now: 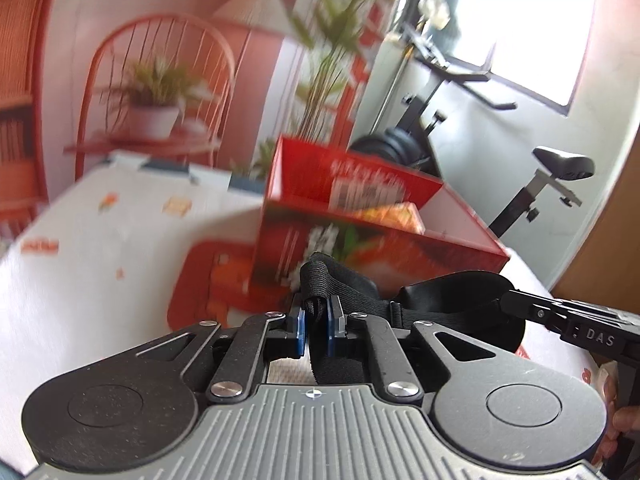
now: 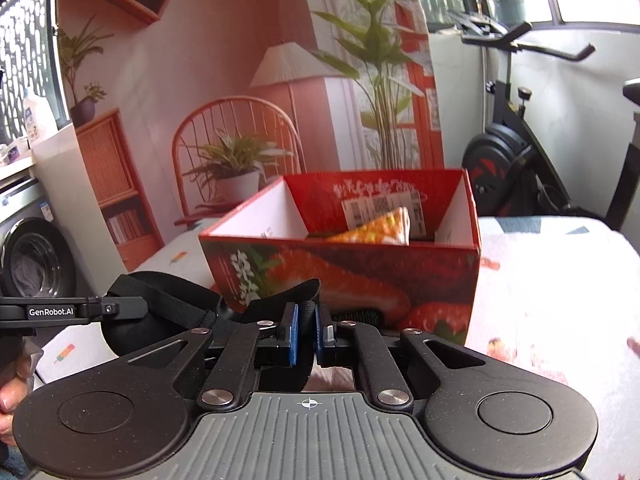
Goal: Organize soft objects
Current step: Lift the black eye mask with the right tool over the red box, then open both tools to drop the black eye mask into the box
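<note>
A black sleep mask (image 1: 452,296) with an elastic strap hangs between both grippers, just in front of the red strawberry-print box (image 1: 380,248). My left gripper (image 1: 316,316) is shut on a folded black strap end, its blue pads (image 1: 299,326) pressing it. In the right wrist view my right gripper (image 2: 307,328) is shut on another part of the black mask (image 2: 160,304). The open-topped box (image 2: 360,272) stands right behind it, with an orange-yellow patterned soft item (image 2: 380,228) inside. Each view shows the other gripper's fingers at the mask's far end.
The table carries a white cloth (image 2: 552,288) with small coloured prints. An exercise bike (image 2: 516,160) stands behind on the right, a washing machine (image 2: 36,256) at the left. A printed room backdrop (image 2: 240,100) rises behind the box. A hand (image 2: 12,396) grips the left tool.
</note>
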Motion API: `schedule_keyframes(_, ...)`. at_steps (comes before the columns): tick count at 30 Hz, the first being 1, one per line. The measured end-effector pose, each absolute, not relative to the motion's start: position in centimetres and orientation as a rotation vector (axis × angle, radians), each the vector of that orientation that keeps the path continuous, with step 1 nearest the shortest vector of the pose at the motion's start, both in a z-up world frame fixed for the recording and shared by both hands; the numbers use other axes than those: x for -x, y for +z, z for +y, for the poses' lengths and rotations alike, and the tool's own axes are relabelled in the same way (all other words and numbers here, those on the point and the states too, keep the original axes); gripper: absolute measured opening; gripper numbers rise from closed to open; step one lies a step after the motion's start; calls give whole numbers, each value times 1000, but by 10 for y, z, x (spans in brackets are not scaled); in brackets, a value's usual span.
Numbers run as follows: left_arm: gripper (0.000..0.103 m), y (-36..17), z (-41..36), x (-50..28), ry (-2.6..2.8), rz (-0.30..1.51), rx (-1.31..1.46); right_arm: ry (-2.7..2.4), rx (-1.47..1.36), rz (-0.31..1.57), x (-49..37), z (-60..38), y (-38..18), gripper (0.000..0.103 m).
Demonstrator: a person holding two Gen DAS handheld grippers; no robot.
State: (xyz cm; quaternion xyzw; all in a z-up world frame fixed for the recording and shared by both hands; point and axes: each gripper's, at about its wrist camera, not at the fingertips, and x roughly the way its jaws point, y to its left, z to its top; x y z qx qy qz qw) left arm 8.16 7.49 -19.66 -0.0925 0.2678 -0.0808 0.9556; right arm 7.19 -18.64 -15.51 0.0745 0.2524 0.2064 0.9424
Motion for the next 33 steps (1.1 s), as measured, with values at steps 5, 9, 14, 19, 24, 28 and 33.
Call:
schedule_keyframes(5, 11, -163, 69, -98, -171, 457, 154, 434, -133, 453, -89, -189, -129, 8)
schedule_keyframes(9, 11, -137, 65, -130, -168, 409, 186, 425, -87, 377, -118, -189, -103, 8)
schedule_keyframes(14, 11, -121, 44, -177, -124, 370, 144, 384, -61, 342, -174, -190, -81, 8)
schedule_keyframes(19, 11, -129, 19, -219, -123, 447, 67, 346, -38, 400, -218, -189, -88, 8)
schedule_keyframes(24, 11, -155, 9, -255, -141, 618, 43, 327, -66, 538, -244, -193, -118, 8)
schedule_keyframes(28, 11, -176, 10, -271, -145, 741, 76, 319, -90, 670, -256, -193, -146, 8)
schedule_keyframes(33, 11, -194, 4, -275, -157, 801, 43, 322, -137, 746, -260, -192, -168, 8)
